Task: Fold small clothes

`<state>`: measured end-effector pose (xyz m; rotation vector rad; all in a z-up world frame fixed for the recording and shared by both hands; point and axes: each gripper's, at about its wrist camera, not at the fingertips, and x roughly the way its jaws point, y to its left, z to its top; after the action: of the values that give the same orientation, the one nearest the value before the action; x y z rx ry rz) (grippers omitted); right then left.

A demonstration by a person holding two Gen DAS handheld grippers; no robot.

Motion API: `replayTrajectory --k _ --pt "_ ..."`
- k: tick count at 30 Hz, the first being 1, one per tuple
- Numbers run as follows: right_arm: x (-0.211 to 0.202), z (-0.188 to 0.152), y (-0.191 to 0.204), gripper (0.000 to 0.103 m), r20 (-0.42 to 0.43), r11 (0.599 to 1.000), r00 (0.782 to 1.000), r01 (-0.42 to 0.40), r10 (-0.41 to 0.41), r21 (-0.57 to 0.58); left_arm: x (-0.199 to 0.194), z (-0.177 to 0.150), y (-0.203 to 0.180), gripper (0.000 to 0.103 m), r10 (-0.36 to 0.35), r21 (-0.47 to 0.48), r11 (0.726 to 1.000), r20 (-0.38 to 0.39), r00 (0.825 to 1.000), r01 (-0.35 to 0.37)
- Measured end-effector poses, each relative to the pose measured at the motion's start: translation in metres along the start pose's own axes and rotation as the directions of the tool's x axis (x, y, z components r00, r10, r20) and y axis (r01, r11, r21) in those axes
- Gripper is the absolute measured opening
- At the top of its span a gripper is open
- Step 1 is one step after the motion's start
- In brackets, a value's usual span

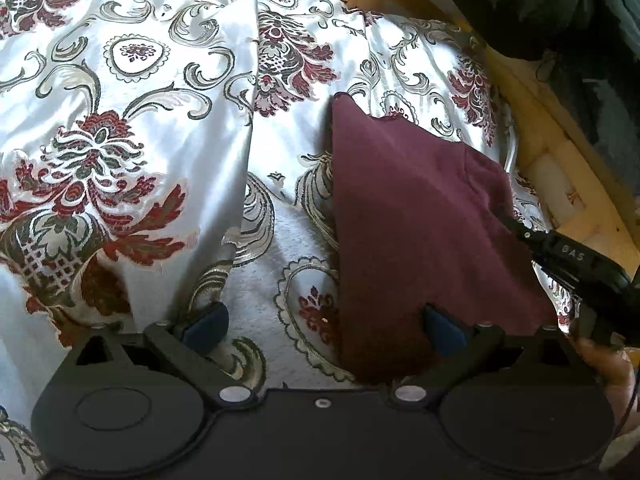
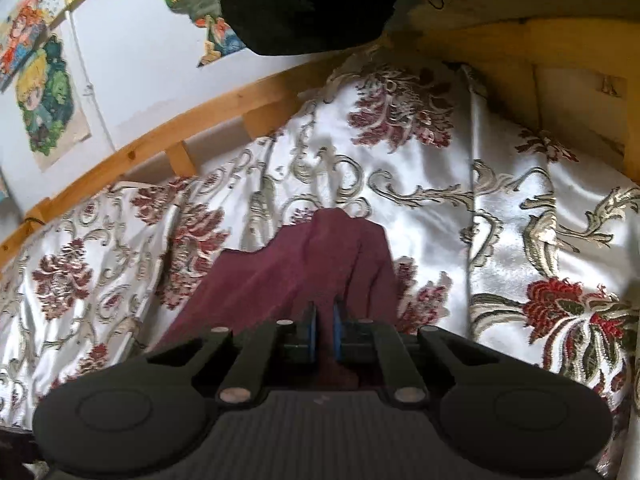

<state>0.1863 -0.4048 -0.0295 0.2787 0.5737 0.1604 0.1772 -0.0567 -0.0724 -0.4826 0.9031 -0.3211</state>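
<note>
A small maroon garment (image 1: pixel 420 216) lies on the floral bedspread (image 1: pixel 132 128), right of middle in the left wrist view. My left gripper (image 1: pixel 324 326) is open above it: the right finger (image 1: pixel 442 328) is over the cloth and the left finger (image 1: pixel 206 326) is over the bedspread. The black body of my right gripper (image 1: pixel 572 260) reaches in from the right to the garment's right edge. In the right wrist view, my right gripper (image 2: pixel 325 326) is shut on a raised fold of the maroon garment (image 2: pixel 304 268), which bunches up ahead of the blue pads.
A wooden bed frame (image 2: pixel 160 136) runs along the far side of the bedspread (image 2: pixel 420 184). Above it is a white wall with colourful pictures (image 2: pixel 44 96). A dark cloth (image 2: pixel 304 4) hangs at the top. The frame (image 1: pixel 560 148) also borders the right side.
</note>
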Motion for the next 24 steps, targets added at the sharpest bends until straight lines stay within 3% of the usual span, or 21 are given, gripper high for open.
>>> replayTrajectory --k 8,11,15,18,20,24 --pt "0.000 0.007 -0.018 0.008 0.065 0.998 0.998 0.022 -0.026 0.052 0.001 0.002 -0.010 0.102 -0.005 0.012 1.000 0.009 1.000 0.005" --pt "0.007 0.006 -0.020 0.008 0.076 0.998 0.997 0.030 -0.034 0.054 -0.003 0.005 -0.018 0.102 -0.059 0.064 0.996 0.045 0.997 0.056" --pt "0.017 0.006 -0.032 0.010 0.050 0.988 0.999 -0.007 0.000 0.151 -0.007 0.013 -0.027 0.102 -0.141 0.096 0.987 0.098 0.985 0.132" --pt "0.017 0.008 -0.040 0.026 0.022 0.976 0.999 -0.038 0.034 0.214 0.002 0.019 -0.033 0.102 -0.165 0.093 0.983 0.088 0.982 0.157" --pt "0.015 0.008 -0.045 0.058 -0.011 0.965 0.997 -0.066 0.071 0.253 0.009 0.020 -0.034 0.102 -0.163 0.087 0.984 0.070 0.984 0.157" --pt "0.016 0.004 -0.038 0.076 -0.125 0.966 0.983 -0.100 0.133 0.240 0.032 0.019 -0.027 0.102 -0.101 0.067 0.993 -0.015 0.995 0.102"
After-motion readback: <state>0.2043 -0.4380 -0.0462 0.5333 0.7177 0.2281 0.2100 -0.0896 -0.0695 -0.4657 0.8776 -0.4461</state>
